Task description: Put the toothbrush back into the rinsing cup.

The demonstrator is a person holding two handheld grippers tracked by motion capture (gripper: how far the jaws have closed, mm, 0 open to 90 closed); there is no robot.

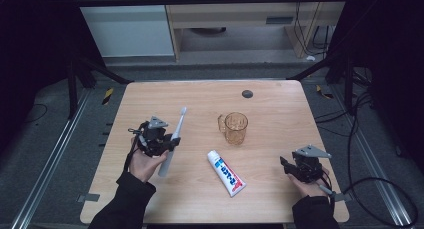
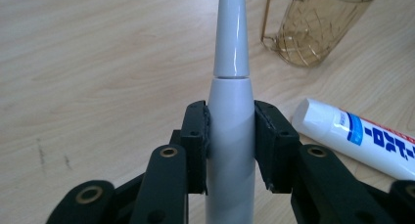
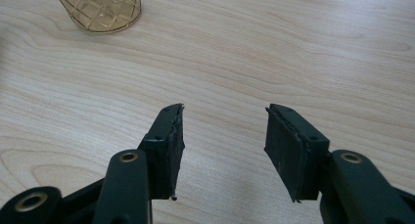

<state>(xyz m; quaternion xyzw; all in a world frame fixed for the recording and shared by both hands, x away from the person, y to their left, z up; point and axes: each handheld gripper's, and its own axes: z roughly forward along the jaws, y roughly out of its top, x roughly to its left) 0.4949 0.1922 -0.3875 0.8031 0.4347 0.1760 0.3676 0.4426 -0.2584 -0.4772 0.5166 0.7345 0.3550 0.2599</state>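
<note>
Black jaws of the left gripper (image 2: pixel 230 150) clamp the thick white handle of an electric toothbrush (image 2: pixel 231 131), whose slimmer neck runs straight ahead past the pads. Beyond them spreads the wooden table (image 1: pixel 280 101). An amber see-through cup (image 2: pixel 315 23) with a handle stands ahead and to the right of those jaws; a white toothpaste tube (image 2: pixel 357 138) with blue lettering lies just right of them. Nothing sits between brush and cup. Over bare wood, the right gripper (image 3: pixel 222 145) has its jaws spread wide, holding nothing.
</note>
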